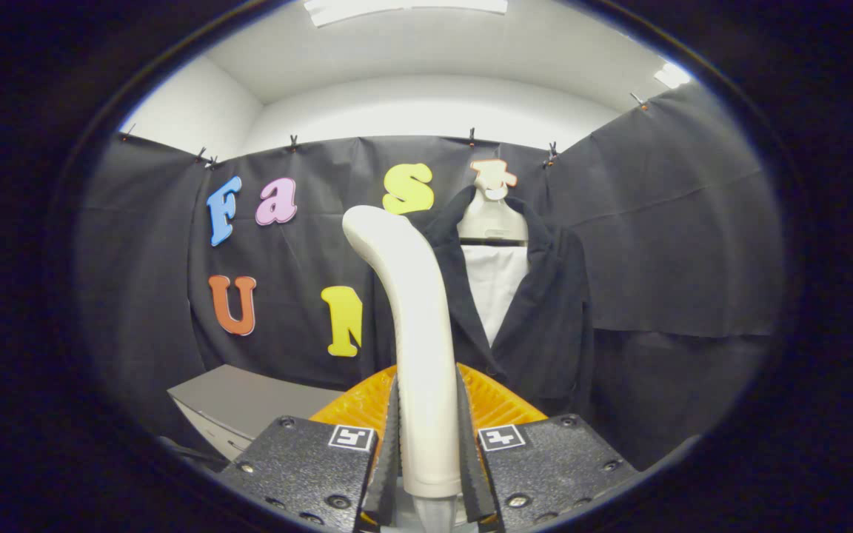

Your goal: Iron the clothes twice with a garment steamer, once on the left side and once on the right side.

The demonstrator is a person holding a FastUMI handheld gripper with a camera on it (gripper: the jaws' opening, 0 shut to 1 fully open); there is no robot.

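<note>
1. Cream-white, curved plastic garment steamer standing upright, dead centre, handle end down between the two fingers, rounded head bending over toward the booth wall up top.
2. Black textured two-finger gripper clamped on that handle: ribbed black finger pads pressing on it from both sides, no gap visible either side. So tongs together on the steamer, not apart.
3. Small black-and-white square marker tags stuck on top of each finger block, one per side, screws dotted around them.
4. Ridged orange plastic piece fanning out right behind the fingers, either side of the handle. Looks like part of the rig, can't tell more than that.
5. Greyish translucent bit at the very bottom of the steamer's handle, poking below the pads; too cropped to make out.
6. Dark black jacket with a white shirt front hanging beyond the fingers, a little to the right of the steamer's head, well apart from it, not touching.
7. Pale cream hanger or bust form holding the jacket by the collar, up against the black cloth wall.
8. Lapels open, white panel showing in a narrow V down the middle.
9. Grey boxy cabinet or tabletop low down, left of the fingers, against the wall.
10. Black cloth wall clipped along its top edge, white ceiling with bright light panels above.
</note>
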